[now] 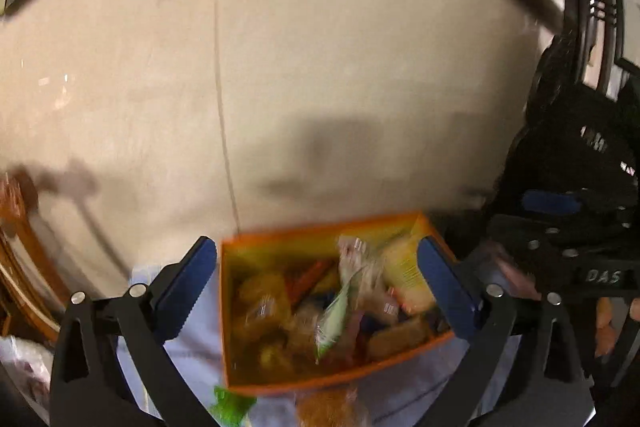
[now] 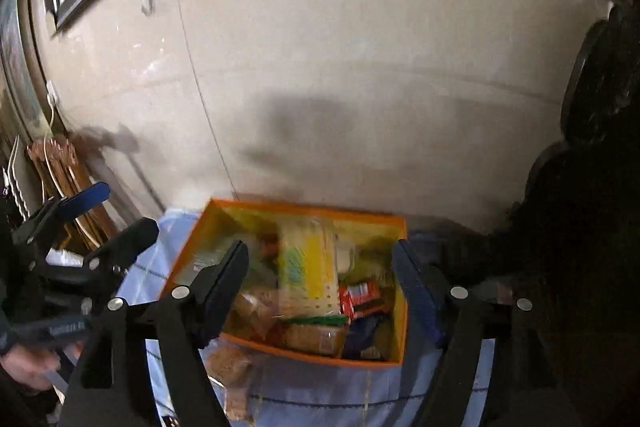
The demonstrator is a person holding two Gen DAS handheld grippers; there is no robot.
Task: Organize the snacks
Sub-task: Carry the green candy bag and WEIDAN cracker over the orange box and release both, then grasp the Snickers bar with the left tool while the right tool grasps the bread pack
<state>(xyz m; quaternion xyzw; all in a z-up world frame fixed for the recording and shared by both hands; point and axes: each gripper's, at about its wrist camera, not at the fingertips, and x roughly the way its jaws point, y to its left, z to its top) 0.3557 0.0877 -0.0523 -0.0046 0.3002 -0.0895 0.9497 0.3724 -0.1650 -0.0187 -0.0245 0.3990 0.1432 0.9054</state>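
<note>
An orange box (image 1: 280, 237) full of wrapped snacks sits on a pale blue cloth (image 1: 192, 339); it also shows in the right wrist view (image 2: 304, 207). Inside lie a green-white packet (image 1: 332, 319), a yellow pack (image 2: 308, 267), a red bar (image 2: 362, 297) and brown biscuit packs (image 2: 312, 339). My left gripper (image 1: 320, 291) is open and empty, its jaws spread wide above the box. My right gripper (image 2: 320, 291) is open and empty above the box too. Both views are blurred.
Loose snacks lie on the cloth before the box: a green packet (image 1: 232, 403), an orange-brown one (image 1: 332, 407) and biscuit packs (image 2: 228, 363). A cream wall (image 1: 320, 67) rises behind. Wooden frames (image 2: 68, 179) stand at left, a dark fan (image 1: 580, 107) at right.
</note>
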